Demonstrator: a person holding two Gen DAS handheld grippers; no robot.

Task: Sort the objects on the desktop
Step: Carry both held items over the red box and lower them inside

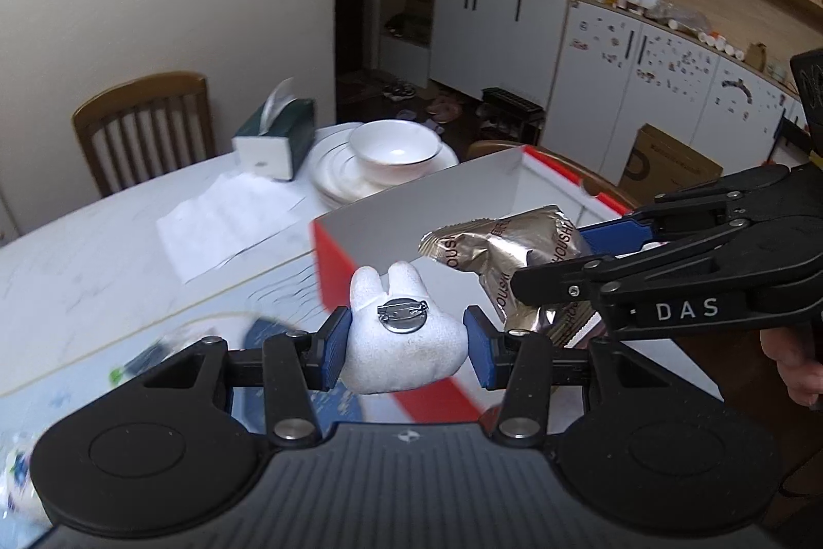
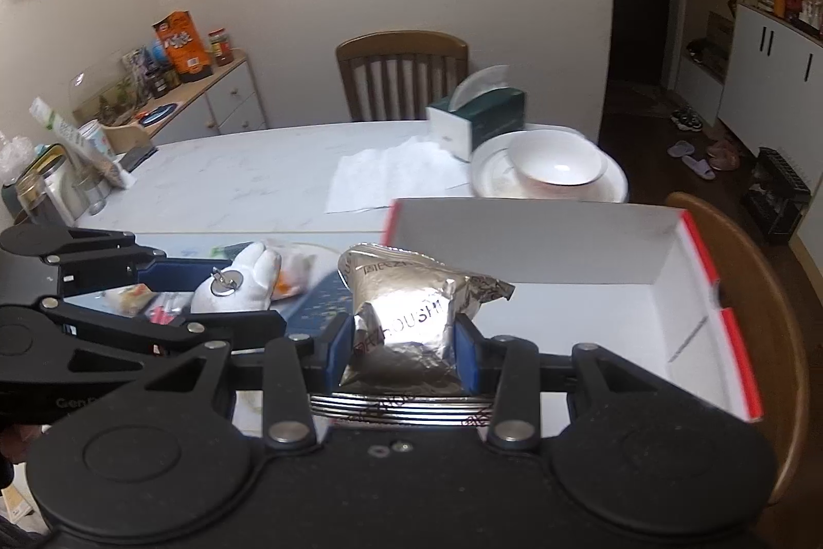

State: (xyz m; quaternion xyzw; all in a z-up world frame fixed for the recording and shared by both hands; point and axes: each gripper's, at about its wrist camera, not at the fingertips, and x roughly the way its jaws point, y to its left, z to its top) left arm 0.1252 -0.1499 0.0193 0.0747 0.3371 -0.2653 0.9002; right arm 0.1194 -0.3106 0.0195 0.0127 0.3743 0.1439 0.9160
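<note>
My left gripper (image 1: 406, 346) is shut on a white plush rabbit brooch (image 1: 404, 333), its metal pin back facing me, held above the near edge of the red-and-white box (image 1: 329, 250). My right gripper (image 2: 404, 353) is shut on a silver foil snack packet (image 2: 406, 322) and holds it over the open box (image 2: 689, 291). The packet (image 1: 506, 261) and the right gripper (image 1: 566, 261) show at the right of the left wrist view. The brooch (image 2: 239, 281) and the left gripper (image 2: 226, 291) show at the left of the right wrist view.
A white bowl (image 1: 396, 147) on stacked plates, a green tissue box (image 1: 275, 137) and paper sheets (image 1: 231, 225) lie on the marble table beyond the box. Small packets (image 2: 288, 271) lie on a blue mat left of the box. Wooden chairs (image 2: 401, 70) stand at the far and right sides.
</note>
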